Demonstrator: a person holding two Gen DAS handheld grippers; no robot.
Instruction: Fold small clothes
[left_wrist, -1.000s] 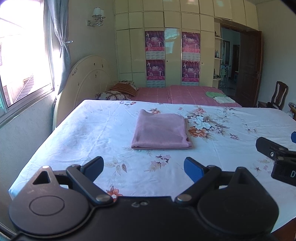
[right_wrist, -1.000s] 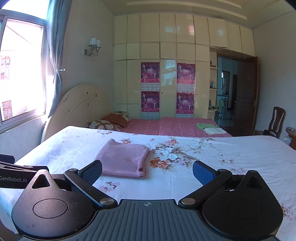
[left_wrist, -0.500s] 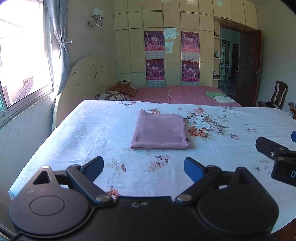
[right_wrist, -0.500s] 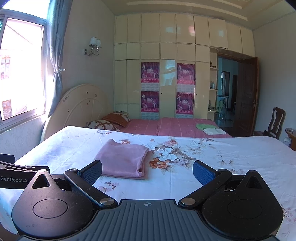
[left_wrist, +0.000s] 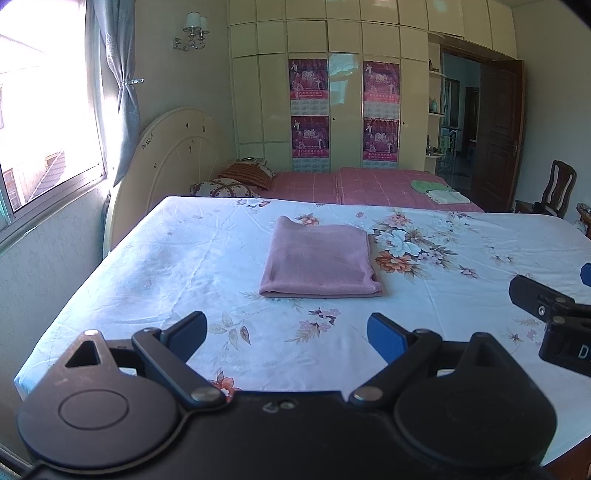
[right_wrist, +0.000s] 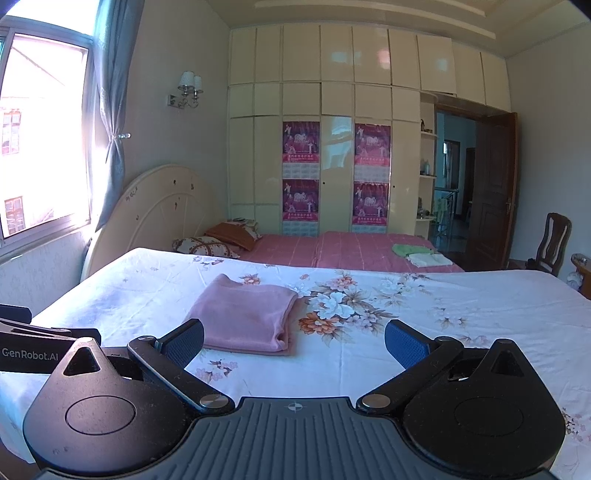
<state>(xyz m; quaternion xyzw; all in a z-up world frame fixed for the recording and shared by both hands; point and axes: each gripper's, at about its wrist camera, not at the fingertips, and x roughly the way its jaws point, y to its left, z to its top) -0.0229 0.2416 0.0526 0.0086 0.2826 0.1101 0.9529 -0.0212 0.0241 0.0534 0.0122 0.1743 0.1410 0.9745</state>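
A folded pink cloth (left_wrist: 320, 258) is lying flat on the bed (left_wrist: 177, 258), and both grippers are waiting near it.

The left gripper (left_wrist: 287, 332) is hanging over the flowered sheet with its fingers wide apart, holding nothing. The right gripper (right_wrist: 294, 341) is doing the same, with the pink cloth just past its left finger. On the pink bed (right_wrist: 354, 251) behind, a green thing (right_wrist: 410, 249) and a white thing (right_wrist: 430, 259) are sitting, maybe folded clothes too.
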